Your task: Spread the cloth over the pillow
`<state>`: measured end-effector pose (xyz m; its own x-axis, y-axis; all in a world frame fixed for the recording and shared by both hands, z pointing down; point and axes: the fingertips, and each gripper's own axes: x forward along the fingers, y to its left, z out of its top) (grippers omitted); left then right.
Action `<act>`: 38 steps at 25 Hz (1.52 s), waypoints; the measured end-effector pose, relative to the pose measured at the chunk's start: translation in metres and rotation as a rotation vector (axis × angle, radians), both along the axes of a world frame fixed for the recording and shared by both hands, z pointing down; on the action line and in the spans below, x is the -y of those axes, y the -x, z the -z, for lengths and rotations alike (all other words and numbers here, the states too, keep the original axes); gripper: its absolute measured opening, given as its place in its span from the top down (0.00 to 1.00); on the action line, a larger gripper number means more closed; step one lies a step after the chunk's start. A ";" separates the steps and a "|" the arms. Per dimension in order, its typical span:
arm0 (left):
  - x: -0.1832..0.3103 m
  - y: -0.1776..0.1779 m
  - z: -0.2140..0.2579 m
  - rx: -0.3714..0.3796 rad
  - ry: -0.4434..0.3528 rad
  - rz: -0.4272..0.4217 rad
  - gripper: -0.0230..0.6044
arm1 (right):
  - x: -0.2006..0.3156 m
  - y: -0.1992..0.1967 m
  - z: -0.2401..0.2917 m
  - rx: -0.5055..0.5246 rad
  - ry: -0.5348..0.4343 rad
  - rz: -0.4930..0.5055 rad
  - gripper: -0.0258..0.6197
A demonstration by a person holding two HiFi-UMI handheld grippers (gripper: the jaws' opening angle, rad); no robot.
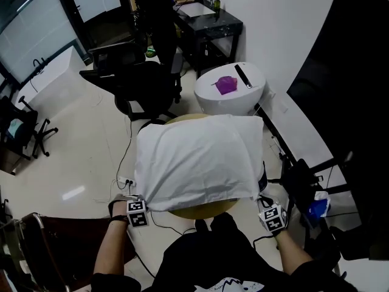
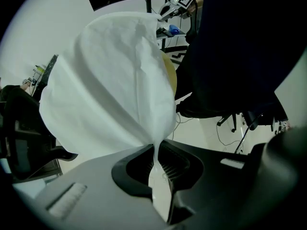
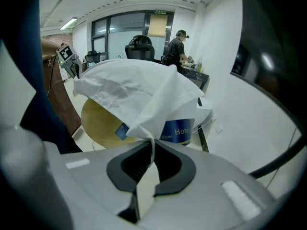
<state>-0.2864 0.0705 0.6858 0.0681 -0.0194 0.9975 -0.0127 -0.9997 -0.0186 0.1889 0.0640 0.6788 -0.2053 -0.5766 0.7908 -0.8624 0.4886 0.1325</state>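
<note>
Our left tongs (image 2: 156,163) and right tongs (image 3: 150,158) each clamped on a corner of the white cloth (image 1: 197,160), draped beyond them over the pillow (image 3: 178,131)

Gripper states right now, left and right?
Left gripper: closed, pinching a corner of the white cloth.
Right gripper: closed, pinching another corner of the same cloth.
</note>
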 end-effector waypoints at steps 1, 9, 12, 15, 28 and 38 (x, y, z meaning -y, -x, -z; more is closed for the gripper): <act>0.003 0.000 -0.003 0.003 0.003 0.015 0.93 | 0.002 -0.001 -0.005 0.007 0.005 -0.014 0.94; 0.005 -0.012 -0.017 -0.003 0.082 0.057 0.79 | 0.013 0.003 -0.029 0.010 0.041 -0.071 0.94; 0.008 -0.011 -0.017 -0.015 0.103 0.080 0.77 | 0.016 0.004 -0.029 0.002 0.048 -0.080 0.94; 0.009 -0.006 -0.008 -0.025 0.119 0.104 0.76 | 0.017 0.009 -0.022 0.003 0.039 -0.075 0.93; 0.004 -0.027 0.051 -0.060 0.117 0.104 0.47 | -0.009 -0.021 0.015 0.048 -0.005 -0.041 0.73; 0.039 -0.187 0.114 -0.235 -0.170 0.040 0.47 | 0.058 -0.042 0.051 0.159 -0.057 0.041 0.73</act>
